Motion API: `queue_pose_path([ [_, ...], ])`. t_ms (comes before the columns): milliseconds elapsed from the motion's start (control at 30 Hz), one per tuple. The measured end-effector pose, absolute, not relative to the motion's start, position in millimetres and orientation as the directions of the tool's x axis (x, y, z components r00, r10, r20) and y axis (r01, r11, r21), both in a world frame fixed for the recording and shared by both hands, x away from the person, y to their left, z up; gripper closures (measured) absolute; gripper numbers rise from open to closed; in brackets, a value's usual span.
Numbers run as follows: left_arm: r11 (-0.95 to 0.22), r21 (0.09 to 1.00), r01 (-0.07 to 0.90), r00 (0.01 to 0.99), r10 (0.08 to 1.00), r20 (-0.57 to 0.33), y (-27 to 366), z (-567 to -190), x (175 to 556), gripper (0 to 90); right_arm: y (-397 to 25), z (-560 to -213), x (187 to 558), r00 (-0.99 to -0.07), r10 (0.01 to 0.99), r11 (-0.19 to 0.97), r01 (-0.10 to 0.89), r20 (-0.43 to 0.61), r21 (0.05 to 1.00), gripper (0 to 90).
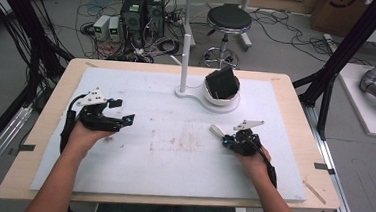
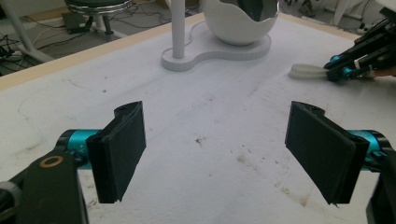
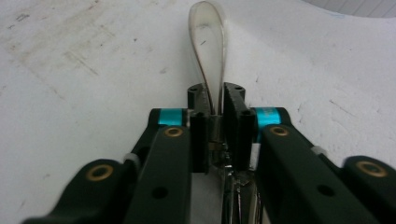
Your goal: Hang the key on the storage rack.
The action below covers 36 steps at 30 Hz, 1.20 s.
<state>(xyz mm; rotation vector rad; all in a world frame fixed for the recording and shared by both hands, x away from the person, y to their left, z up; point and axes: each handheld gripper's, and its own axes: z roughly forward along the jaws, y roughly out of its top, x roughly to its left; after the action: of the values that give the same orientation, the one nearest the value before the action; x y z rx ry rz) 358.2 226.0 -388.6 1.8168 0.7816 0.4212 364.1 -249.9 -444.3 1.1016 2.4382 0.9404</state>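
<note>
A wooden table (image 1: 48, 141) carries a white mat (image 1: 172, 160). Behind, a black stool (image 1: 228, 19) stands on grey floor (image 1: 8, 68) among cables (image 1: 281, 27).

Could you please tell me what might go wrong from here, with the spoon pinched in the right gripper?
1. The right gripper pinches the spoon on its thin handle edge, so it may twist or slip if swung.
2. The white bowl on its stand already holds a dark object; a spoon reaching in might knock it or tip the bowl.
3. The left gripper is open and holds nothing, so the stand is not steadied.
</note>
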Motion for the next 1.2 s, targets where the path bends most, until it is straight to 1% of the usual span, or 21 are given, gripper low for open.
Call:
queue_pose_path([
  [100, -0.215, 0.925, 0.313, 0.719, 0.690, -0.083, 229.2, -388.9, 357.4, 20.4, -250.5, -443.9, 364.5, -0.657, 0.754, 0.485, 0.555, -0.002, 0.676, 83.3],
  [233, -0.205, 0.927, 0.314, 0.719, 0.689, -0.091, 231.9, -388.7, 357.2, 20.4, -251.7, -438.2, 362.7, -0.661, 0.751, 0.466, 0.524, -0.006, 0.713, 83.3],
  [333, -0.191, 0.929, 0.318, 0.723, 0.682, -0.107, 233.6, -389.6, 357.8, 20.4, -250.9, -427.9, 359.4, -0.665, 0.746, 0.446, 0.482, -0.016, 0.755, 83.3],
  [367, -0.186, 0.929, 0.321, 0.724, 0.681, -0.114, 233.6, -390.0, 358.3, 20.4, -249.4, -422.0, 357.4, -0.675, 0.738, 0.431, 0.448, -0.020, 0.783, 83.3],
  [600, -0.168, 0.931, 0.323, 0.720, 0.683, -0.127, 235.4, -389.7, 358.8, 20.4, -240.7, -399.2, 359.1, -0.690, 0.723, 0.401, 0.379, -0.034, 0.834, 83.3],
  [867, -0.167, 0.931, 0.324, 0.706, 0.698, -0.121, 239.6, -388.8, 357.9, 20.4, -221.7, -363.7, 375.9, -0.702, 0.710, 0.368, 0.296, -0.061, 0.882, 83.3],
  [900, -0.167, 0.931, 0.324, 0.706, 0.698, -0.121, 239.6, -388.8, 357.9, 20.4, -221.7, -363.7, 375.9, -0.702, 0.710, 0.368, 0.296, -0.061, 0.882, 83.3],
  [933, -0.163, 0.931, 0.326, 0.704, 0.699, -0.125, 238.9, -389.1, 358.1, 20.4, -214.3, -352.3, 381.8, -0.703, 0.708, 0.363, 0.274, -0.072, 0.891, 83.3],
  [1100, -0.166, 0.930, 0.327, 0.706, 0.697, -0.124, 237.9, -389.6, 358.7, 20.4, -194.1, -326.7, 395.8, -0.707, 0.697, 0.384, 0.223, -0.123, 0.896, 83.3],
  [1200, -0.168, 0.930, 0.327, 0.706, 0.697, -0.123, 238.2, -389.4, 358.7, 20.4, -184.1, -314.9, 402.2, -0.705, 0.696, 0.384, 0.205, -0.136, 0.900, 83.3],
])
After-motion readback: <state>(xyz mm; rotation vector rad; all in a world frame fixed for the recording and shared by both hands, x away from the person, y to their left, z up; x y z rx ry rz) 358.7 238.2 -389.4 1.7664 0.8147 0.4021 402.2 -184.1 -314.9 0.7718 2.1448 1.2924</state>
